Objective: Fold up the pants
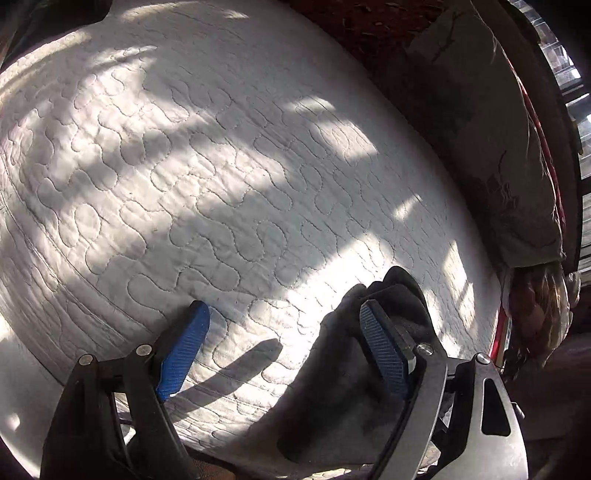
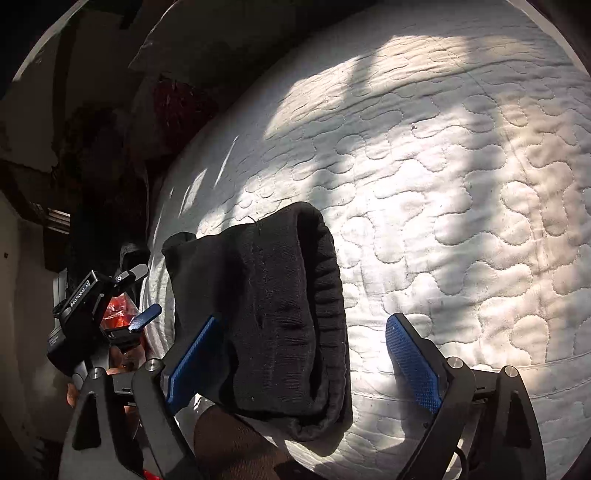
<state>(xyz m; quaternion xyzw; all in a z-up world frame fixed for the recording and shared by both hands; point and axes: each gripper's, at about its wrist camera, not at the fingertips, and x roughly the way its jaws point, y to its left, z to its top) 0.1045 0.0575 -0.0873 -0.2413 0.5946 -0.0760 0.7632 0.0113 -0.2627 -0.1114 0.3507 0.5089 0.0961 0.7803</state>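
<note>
The black pants (image 2: 277, 314) lie folded into a thick bundle on the white quilted mattress (image 2: 461, 184), ribbed edge toward the right. My right gripper (image 2: 303, 321) is open around the bundle: the cloth rests against its left pad (image 2: 192, 358), while its right pad (image 2: 413, 365) stands apart from it. In the left wrist view my left gripper (image 1: 284, 308) is open over the mattress (image 1: 221, 184), nothing pinched between its pads. Dark pants cloth (image 1: 332, 387) bunches around and behind its right finger (image 1: 384, 350). The left gripper (image 2: 142, 293) also shows at the bed's left edge.
A grey-brown pillow (image 1: 480, 147) lies along the mattress's far right side, with dark red fabric (image 1: 351, 22) beyond it. Something red-orange (image 2: 118, 314) sits below the bed's left edge. Sunlight and shadow bands cross the quilt.
</note>
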